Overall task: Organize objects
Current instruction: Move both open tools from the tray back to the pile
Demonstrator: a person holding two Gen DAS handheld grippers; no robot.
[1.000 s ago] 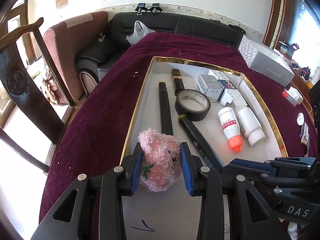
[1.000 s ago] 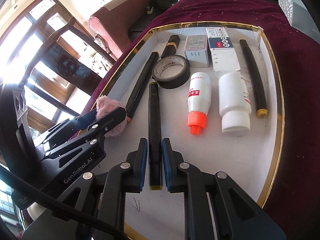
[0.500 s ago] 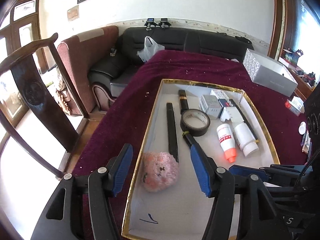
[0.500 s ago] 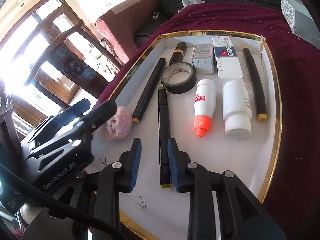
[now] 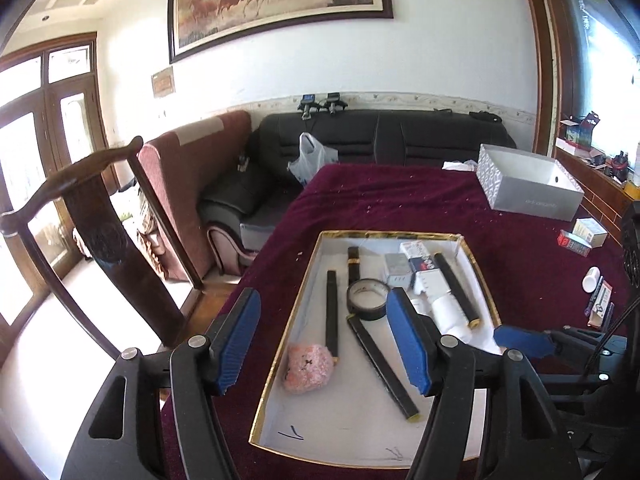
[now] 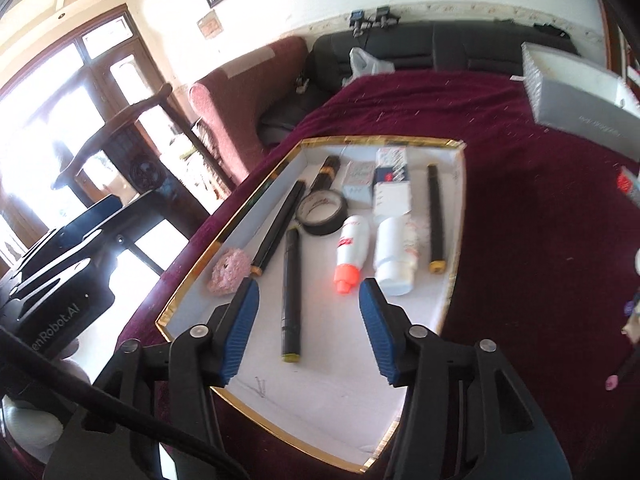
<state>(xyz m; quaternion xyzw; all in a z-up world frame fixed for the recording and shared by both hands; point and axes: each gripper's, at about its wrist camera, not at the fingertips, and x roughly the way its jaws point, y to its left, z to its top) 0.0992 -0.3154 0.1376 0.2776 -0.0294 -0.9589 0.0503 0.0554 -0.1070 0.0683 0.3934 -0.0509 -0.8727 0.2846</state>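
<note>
From my left wrist view, a wooden chair [image 5: 92, 216] stands off the table's left edge. My left gripper [image 5: 322, 342] hangs above the gold-rimmed tray [image 5: 286, 344], jaws spread wide and empty. The pink plush [image 5: 307, 368] lies against the tray's left wall, touching a black marker [image 5: 331, 312]. My right gripper [image 6: 308, 326] is equally wide, holding nothing; below it another black marker [image 6: 291, 292] lies lengthwise, yellow end nearest me. Tape roll [image 6: 322, 214] sits beyond, bottles right.

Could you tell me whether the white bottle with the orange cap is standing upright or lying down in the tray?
Lying down. The white bottle rests on its side on the tray floor.
</note>
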